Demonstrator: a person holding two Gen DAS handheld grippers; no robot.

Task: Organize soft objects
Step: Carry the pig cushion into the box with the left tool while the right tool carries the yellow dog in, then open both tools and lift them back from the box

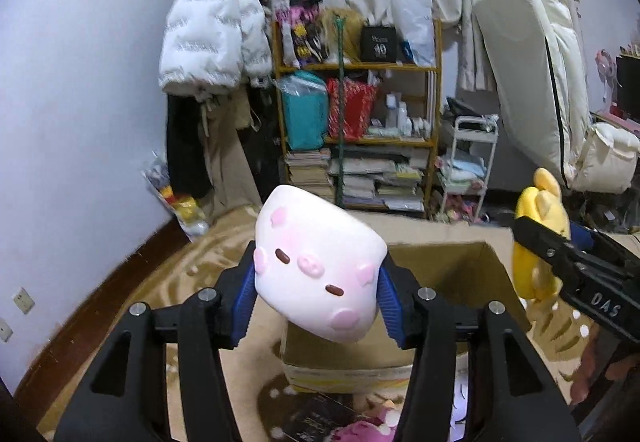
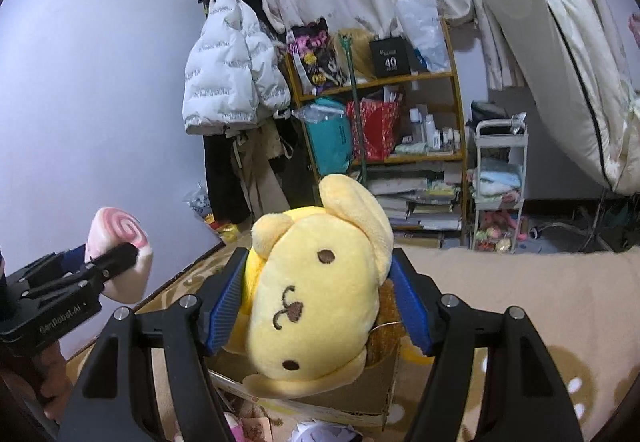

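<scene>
Plushies mid-transfer: left gripper [image 1: 316, 294] fingers clamp pig plush [image 1: 316, 270], right gripper [image 2: 316, 302] grips yellow dog [image 2: 312, 294], both above box [image 1: 452, 270]. Box looks empty; more toys probably left on the floor.

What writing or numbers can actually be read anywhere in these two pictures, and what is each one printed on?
"DAS": on the right gripper, seen from the left wrist camera.
"GenRobot.AI": on the left gripper, seen from the right wrist camera.
"40": on the black box on the top shelf; the small line above it is too blurred to read.
Repeated lettering on the white puffer jacket: too small to read.
Book spines and bottle labels: unreadable.
</scene>
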